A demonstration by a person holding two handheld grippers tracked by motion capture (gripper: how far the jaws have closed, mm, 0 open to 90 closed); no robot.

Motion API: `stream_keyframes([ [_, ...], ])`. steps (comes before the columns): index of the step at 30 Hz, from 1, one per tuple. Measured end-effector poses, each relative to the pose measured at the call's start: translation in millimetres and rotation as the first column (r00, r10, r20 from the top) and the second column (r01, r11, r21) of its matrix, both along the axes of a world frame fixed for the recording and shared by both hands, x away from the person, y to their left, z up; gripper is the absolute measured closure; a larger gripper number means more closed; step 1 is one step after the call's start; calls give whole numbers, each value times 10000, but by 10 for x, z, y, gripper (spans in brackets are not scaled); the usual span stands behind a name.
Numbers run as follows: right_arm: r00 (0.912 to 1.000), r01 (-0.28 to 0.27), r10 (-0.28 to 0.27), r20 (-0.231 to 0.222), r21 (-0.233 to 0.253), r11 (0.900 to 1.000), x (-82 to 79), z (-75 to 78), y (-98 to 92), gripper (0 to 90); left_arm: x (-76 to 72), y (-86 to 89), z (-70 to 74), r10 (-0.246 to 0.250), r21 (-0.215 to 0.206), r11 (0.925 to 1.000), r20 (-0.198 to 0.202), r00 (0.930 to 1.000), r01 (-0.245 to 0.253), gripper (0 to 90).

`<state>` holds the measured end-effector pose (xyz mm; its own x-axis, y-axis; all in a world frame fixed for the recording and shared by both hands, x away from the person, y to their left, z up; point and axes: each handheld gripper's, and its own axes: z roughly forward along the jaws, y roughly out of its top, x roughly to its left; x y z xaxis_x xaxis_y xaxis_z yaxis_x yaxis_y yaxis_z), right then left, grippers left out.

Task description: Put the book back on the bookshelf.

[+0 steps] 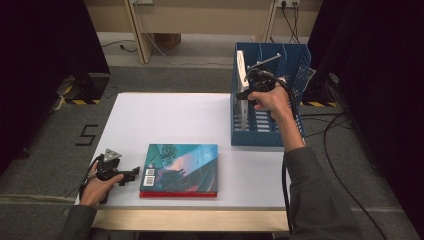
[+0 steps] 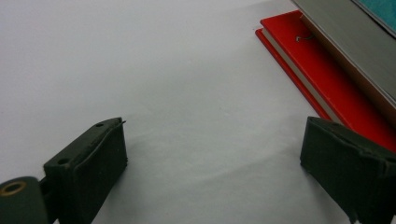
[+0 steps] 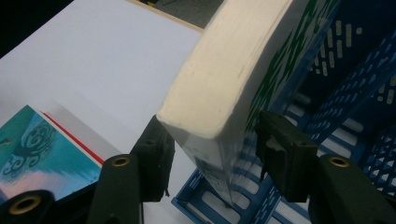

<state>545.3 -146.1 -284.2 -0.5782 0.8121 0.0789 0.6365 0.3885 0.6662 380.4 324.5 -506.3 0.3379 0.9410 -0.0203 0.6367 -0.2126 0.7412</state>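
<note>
A white book with a green pattern [image 3: 224, 79] stands upright in the left end of a blue slotted rack [image 1: 265, 135] at the back right of the white table [image 1: 175, 115]. My right gripper [image 3: 215, 140] is open, one jaw on each side of the book's [image 1: 241, 70] top corner, with a gap showing on the right side. A teal book [image 1: 182, 162] lies flat on a red book [image 1: 177, 194] near the front edge. Just left of this stack, my left gripper [image 1: 134, 172] rests low over the table. Its jaws stand wide open and empty [image 2: 215, 140], beside the red book [image 2: 322, 70].
Bare white tabletop stretches between the stack and the rack [image 3: 345, 79]. A taped "5" [image 1: 86, 135] marks the floor at the left. Cables [image 1: 345, 165] trail over the floor at the right. Black curtains close both sides, and a wooden frame [image 1: 140, 35] stands behind.
</note>
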Motion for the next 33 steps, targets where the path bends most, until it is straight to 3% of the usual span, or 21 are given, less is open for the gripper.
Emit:
stream_keyframes([
  [4,9999,70,-71,-81,-87,9999,9,-58,-6,544,0,2,1,-15,16,10000,-11,10000,15,61],
  [14,9998,202,-203,-57,-210,9996,67,-64,51,564,0,2,1,-13,17,10000,-10,10000,13,62],
  [21,9977,676,-676,80,-55,9977,159,-64,14,571,0,1,1,-10,9,10000,-6,10000,10,62],
  [25,9976,687,-687,74,-78,9976,146,-57,-35,560,1,1,0,3,-13,10000,1,10000,-3,61],
  [30,9953,962,-958,-161,283,9950,102,-65,-123,499,0,1,1,-13,11,10000,-10,10000,13,62],
  [33,9934,1099,-1094,-337,123,9939,95,-118,-141,466,0,0,0,0,4,10000,-2,10000,0,61],
])
